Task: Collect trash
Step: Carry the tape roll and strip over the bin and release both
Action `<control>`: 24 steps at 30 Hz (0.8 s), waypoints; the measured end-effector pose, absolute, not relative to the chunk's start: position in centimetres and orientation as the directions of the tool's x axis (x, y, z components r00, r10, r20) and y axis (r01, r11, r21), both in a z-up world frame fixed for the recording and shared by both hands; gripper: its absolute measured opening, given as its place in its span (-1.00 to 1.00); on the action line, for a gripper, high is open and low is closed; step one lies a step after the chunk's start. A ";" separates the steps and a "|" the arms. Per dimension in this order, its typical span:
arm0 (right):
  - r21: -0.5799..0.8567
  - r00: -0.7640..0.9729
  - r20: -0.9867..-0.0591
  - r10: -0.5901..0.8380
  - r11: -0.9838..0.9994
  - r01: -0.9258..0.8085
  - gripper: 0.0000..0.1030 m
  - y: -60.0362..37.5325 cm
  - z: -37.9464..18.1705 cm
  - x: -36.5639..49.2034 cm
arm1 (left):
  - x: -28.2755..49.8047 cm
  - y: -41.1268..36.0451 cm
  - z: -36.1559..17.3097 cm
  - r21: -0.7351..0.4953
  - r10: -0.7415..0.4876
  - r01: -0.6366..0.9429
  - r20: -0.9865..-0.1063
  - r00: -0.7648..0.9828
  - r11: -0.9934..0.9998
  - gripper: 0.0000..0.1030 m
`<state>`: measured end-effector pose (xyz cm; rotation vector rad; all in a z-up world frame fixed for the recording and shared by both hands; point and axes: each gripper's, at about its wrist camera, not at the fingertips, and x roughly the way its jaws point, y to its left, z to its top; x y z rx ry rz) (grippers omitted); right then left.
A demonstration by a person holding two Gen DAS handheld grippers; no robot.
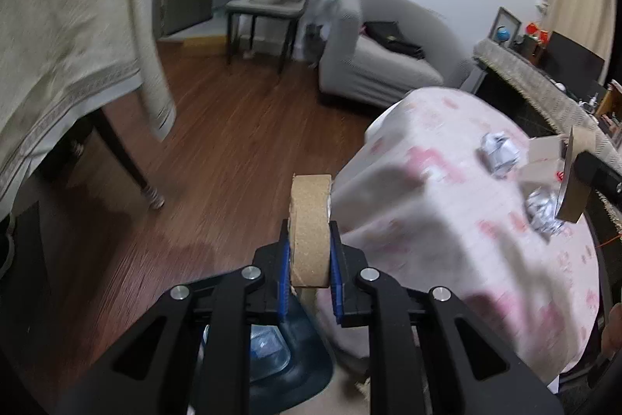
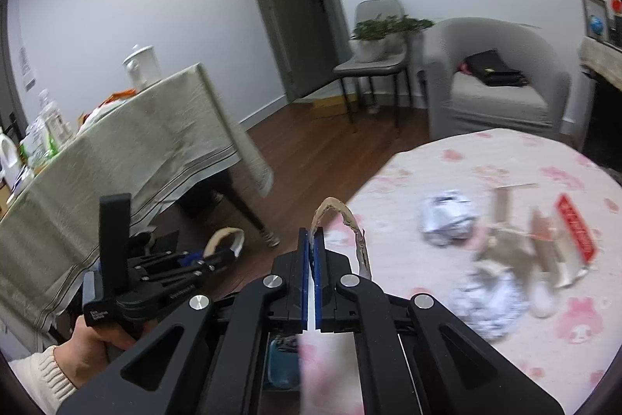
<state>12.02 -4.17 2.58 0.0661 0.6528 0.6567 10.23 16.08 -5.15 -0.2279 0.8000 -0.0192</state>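
Note:
My left gripper [image 1: 310, 247] is shut on a brown cardboard tape core [image 1: 310, 228], held off the left edge of the pink-cloth round table [image 1: 447, 228]; it also shows in the right wrist view [image 2: 217, 255]. A dark blue trash bin [image 1: 287, 364] sits right below it. My right gripper [image 2: 311, 240] is shut on a torn strip of cardboard [image 2: 352, 224] at the table's left edge. Two crumpled paper balls [image 2: 447, 216] [image 2: 490, 306] and torn cardboard pieces [image 2: 540, 251] lie on the table.
A dining table with a beige cloth [image 2: 128, 150] stands to the left, holding bottles and a white pot. A grey chair with plants [image 2: 377, 53] and a grey armchair [image 2: 497, 84] stand at the back. Wooden floor lies between.

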 end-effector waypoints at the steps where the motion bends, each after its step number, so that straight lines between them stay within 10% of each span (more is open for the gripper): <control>1: 0.255 0.593 -0.546 0.592 0.791 -0.556 -0.96 -3.4 2.4 11.9 | 10.0 16.5 -5.4 -0.207 -0.100 -0.075 -0.717 0.690 0.975 -0.64; 24: 0.256 0.383 -0.695 0.608 0.708 -0.658 -0.96 9.6 -4.1 11.0 | 5.7 21.7 -17.0 -0.172 -0.104 -0.153 -0.921 0.377 0.973 -0.64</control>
